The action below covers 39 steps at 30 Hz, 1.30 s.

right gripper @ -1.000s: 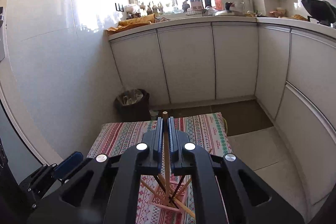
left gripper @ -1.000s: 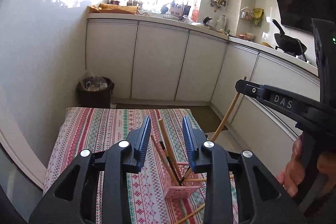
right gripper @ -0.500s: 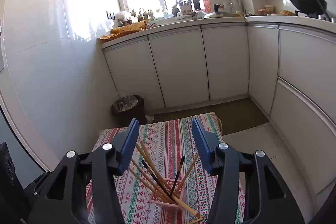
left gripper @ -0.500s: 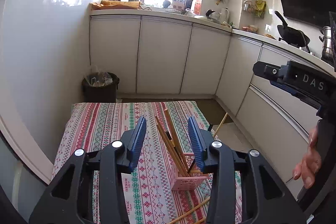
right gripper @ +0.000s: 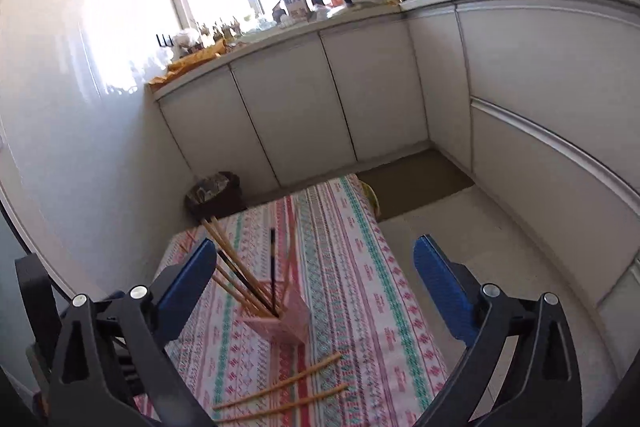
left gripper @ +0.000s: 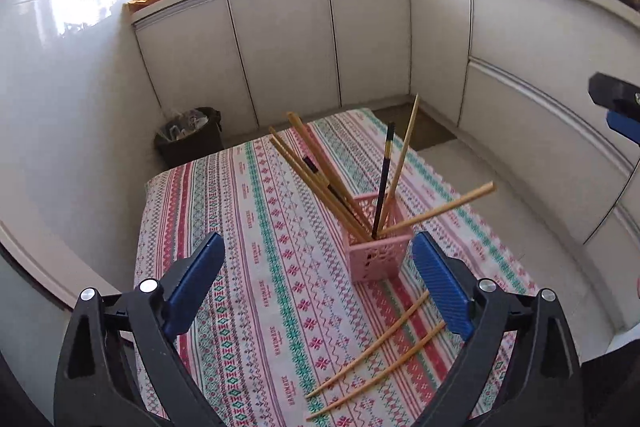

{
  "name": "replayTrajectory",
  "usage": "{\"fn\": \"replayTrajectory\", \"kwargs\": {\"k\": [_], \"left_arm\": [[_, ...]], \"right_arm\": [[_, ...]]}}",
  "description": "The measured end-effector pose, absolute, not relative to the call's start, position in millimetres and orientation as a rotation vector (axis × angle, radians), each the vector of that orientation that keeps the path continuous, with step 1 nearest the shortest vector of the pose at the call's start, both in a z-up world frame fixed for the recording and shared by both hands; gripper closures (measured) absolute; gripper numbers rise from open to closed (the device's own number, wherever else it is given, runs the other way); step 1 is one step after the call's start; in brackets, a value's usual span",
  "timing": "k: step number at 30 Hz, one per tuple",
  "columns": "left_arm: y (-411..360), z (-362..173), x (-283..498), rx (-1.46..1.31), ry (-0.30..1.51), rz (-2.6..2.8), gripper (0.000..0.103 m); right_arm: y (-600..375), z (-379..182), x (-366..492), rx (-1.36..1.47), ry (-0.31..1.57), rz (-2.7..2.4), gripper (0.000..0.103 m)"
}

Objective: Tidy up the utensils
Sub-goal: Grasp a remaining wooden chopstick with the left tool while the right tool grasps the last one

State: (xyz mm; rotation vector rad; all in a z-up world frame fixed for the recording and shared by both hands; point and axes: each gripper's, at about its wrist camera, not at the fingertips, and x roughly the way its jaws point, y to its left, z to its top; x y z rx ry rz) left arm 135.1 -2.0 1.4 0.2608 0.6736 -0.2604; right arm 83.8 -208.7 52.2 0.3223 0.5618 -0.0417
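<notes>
Both my grippers are spread wide with nothing in them. Left gripper [left gripper: 316,275] hangs above the near half of the table, blue ribbed pads [left gripper: 440,287] well apart; right gripper [right gripper: 316,283] likewise, jaws gaping, nothing between the pads [right gripper: 438,277]. The pink holder [left gripper: 376,253] is a small square lattice basket standing upright on the striped tablecloth [left gripper: 248,227], toward the right side of the table in the left wrist view, between my left fingertips from that angle but farther out and not touching them. It's loaded with chopsticks [left gripper: 320,171] fanned in all directions: several light bamboo ones leaning back-left, one dark one with a pale band near upright, one bamboo stick leaning back-right, and one tipped far over to the right, almost flat over the rim. Two loose bamboo chopsticks [left gripper: 380,347] lie flat on the cloth in front of the holder, roughly parallel to each other, near the table's front-right edge, apart from the basket. The right wrist view shows the same holder [right gripper: 286,319] just inside my left pad, with the loose pair [right gripper: 288,393] on the cloth nearer to me. A dark waste bin [left gripper: 190,137] sits on the floor past the table's far corner, against white cabinets [left gripper: 288,47].
</notes>
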Motion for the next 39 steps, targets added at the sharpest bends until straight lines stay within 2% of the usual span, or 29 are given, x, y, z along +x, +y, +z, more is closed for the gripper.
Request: {"fn": "replayTrajectory", "kwargs": {"k": [8,11,14,19,21,28,29,31,32,36,39], "left_arm": [[-31.6,-66.8,132.3,0.424,0.929,-0.437,0.007],[-49.7,-95.1,130.8,0.512,1.017,-0.525,0.009],[-66.4,-118.1,139.9,0.539,1.09,-0.582,0.022],[-89.6,-141.0,158.1,0.545,1.089,-0.557,0.049],[-97.5,-148.9,160.1,0.548,1.063,-0.569,0.055],[-119.3,-187.7,173.2,0.59,1.102,-0.603,0.059],[-115.2,-188.1,175.9,0.548,1.117,-0.621,0.062],[-104.9,-187.5,182.2,0.442,1.183,-0.64,0.083],[-98.2,-187.6,182.7,0.409,1.202,-0.625,0.087],[-72.8,-187.9,172.2,0.282,1.257,-0.556,0.096],[-55.9,-186.6,154.7,0.183,1.281,-0.516,0.096]], "right_arm": [[-225.8,-60.3,50.0,0.262,0.854,-0.129,0.007],[-235.5,-78.8,49.0,0.306,0.934,-0.125,0.007],[-243.5,-84.9,49.5,0.34,0.949,-0.129,0.007],[-252.9,-98.5,57.0,0.426,1.032,-0.104,0.007],[-253.8,-101.7,59.1,0.436,1.051,-0.098,0.007],[-250.7,-105.7,63.5,0.416,1.086,-0.099,0.007],[-250.1,-106.1,63.6,0.417,1.091,-0.099,0.007],[-249.1,-107.5,64.9,0.414,1.099,-0.101,0.007],[-248.9,-108.4,66.0,0.414,1.104,-0.107,0.007],[-248.0,-118.0,73.2,0.469,1.161,-0.125,0.007],[-239.6,-126.0,83.4,0.486,1.205,-0.152,0.007]]}}
